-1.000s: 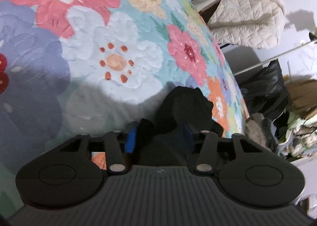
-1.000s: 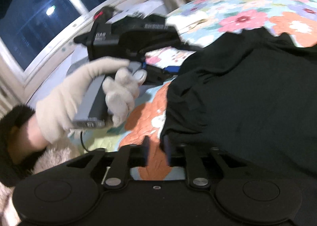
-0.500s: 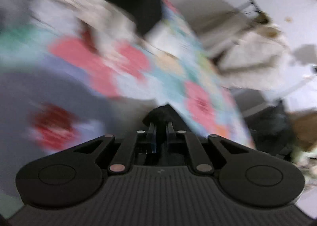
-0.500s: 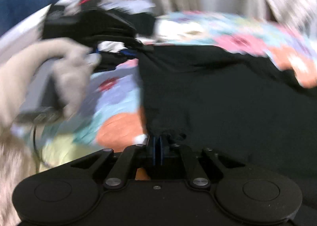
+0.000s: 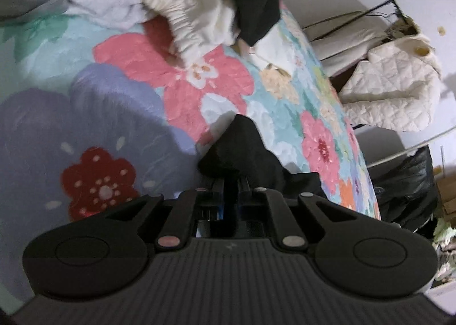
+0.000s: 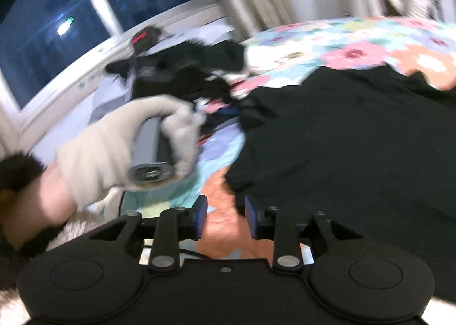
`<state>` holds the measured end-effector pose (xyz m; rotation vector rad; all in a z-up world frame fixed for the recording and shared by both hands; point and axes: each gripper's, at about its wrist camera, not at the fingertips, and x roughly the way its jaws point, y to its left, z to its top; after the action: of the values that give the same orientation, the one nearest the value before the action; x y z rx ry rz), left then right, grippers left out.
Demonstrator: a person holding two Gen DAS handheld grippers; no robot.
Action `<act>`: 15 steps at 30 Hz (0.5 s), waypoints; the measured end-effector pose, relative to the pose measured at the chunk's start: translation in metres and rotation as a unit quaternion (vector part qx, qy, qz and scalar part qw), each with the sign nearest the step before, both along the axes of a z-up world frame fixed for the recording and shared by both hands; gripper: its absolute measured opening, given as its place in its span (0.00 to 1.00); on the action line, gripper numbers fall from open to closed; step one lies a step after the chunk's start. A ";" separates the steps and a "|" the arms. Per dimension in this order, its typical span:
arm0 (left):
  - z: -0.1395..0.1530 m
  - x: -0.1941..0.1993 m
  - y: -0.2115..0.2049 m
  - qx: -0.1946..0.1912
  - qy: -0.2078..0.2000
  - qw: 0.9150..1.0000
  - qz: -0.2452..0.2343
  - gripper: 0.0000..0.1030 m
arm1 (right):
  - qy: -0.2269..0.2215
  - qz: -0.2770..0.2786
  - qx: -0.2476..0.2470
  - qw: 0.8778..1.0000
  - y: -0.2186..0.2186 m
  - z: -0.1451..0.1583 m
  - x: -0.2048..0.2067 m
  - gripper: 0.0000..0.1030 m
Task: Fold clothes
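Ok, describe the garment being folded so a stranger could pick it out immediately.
Start at the floral quilt covering the bed. The black garment lies spread across its near side, one bunched corner pinched in the left gripper. Unlike the crumpled white and cream clothes heaped further along the quilt, it is plain black and mostly laid out flat.

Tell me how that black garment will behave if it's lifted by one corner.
Probably floppy: the black garment lies wrinkled on the floral bedspread. It will likely drape and bunch, as it does at the left hand-held gripper. It looks thin, so probably light.
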<state>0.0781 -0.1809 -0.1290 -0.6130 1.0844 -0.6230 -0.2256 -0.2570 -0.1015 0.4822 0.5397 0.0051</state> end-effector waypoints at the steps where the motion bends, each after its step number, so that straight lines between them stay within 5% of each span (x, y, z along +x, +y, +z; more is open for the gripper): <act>1: 0.006 -0.002 0.003 -0.006 -0.003 1.000 -0.007 0.08 | 0.003 -0.012 0.003 1.000 -0.005 0.000 -0.004 0.33; 4: 0.035 -0.015 0.006 0.018 -0.046 0.996 -0.076 0.14 | 0.018 -0.048 0.003 0.999 -0.019 0.000 -0.013 0.33; 5: 0.046 -0.023 0.004 0.043 -0.076 0.990 -0.107 0.25 | 0.023 -0.059 0.002 0.998 -0.023 -0.001 -0.016 0.33; 7: 0.065 -0.042 -0.004 0.085 -0.138 0.975 -0.155 0.36 | 0.036 -0.079 -0.001 0.996 -0.032 -0.004 -0.022 0.34; 10: 0.074 -0.065 -0.024 0.097 -0.185 0.957 -0.201 0.37 | 0.066 -0.109 -0.027 0.991 -0.045 -0.002 -0.035 0.38; 15: 0.082 -0.108 -0.069 0.093 -0.259 0.916 -0.291 0.48 | 0.106 -0.184 -0.041 0.976 -0.083 0.027 -0.091 0.43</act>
<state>-0.0296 -0.2504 -0.0471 0.0704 0.7954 -1.1098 -0.3167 -0.3397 -0.0745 0.4997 0.6512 -0.4252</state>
